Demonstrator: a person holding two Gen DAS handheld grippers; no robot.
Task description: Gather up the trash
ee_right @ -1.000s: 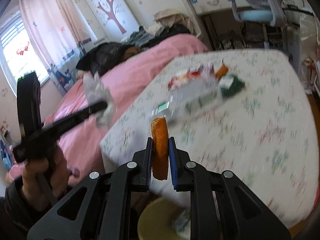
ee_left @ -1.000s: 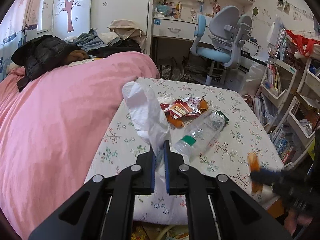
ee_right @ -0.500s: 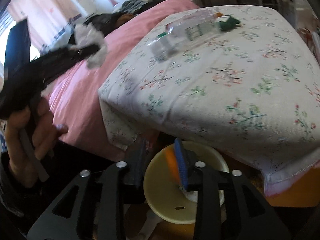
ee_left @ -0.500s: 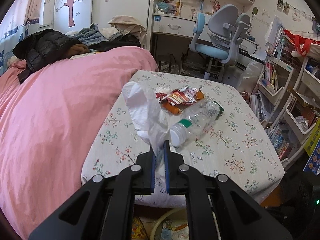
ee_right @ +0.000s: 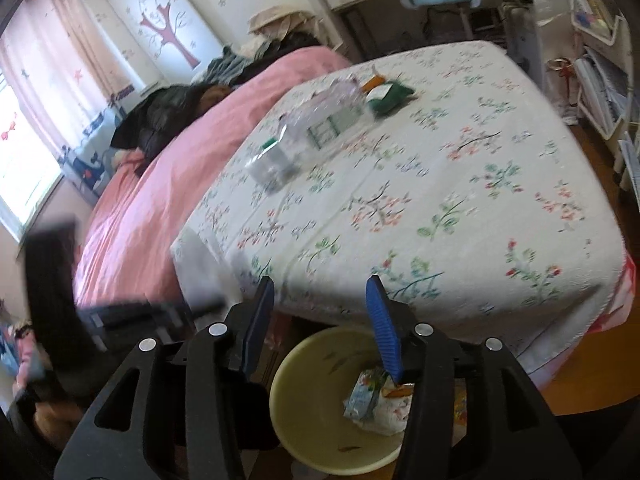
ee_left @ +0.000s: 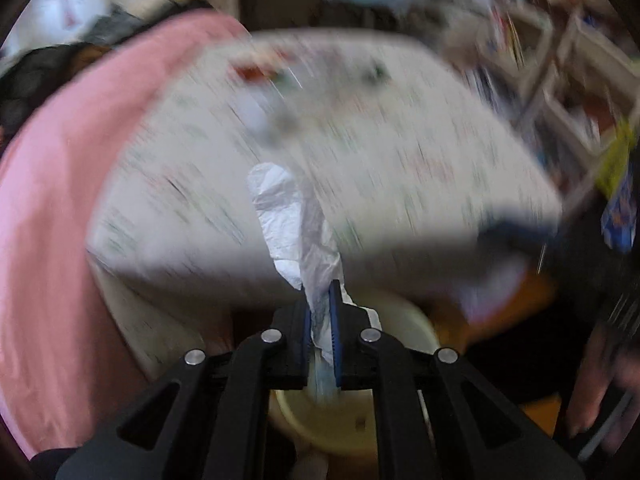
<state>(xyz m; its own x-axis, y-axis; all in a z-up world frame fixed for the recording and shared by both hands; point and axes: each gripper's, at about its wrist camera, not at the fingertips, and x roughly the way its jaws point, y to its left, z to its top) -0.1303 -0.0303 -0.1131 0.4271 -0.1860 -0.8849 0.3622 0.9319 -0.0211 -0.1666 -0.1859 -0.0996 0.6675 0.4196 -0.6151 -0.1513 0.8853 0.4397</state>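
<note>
1. One piece down: the right tool (ee_right: 320, 320), wide open and empty, has dropped its orange peel in the bin (ee_right: 304, 432).
2. The left tool (ee_left: 322, 332), clamped on the white bag (ee_left: 294, 232), has swung over the bin; bottle (ee_right: 316, 128) remains on the far table (ee_right: 460, 200).

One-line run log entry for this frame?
left gripper: shut on white plastic bag | right gripper: open above yellow bin | bottle: on table

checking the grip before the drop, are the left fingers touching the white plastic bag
Touching. The left wrist view shows the white plastic bag pinched between the left gripper's fingers, no gap either side.
</note>
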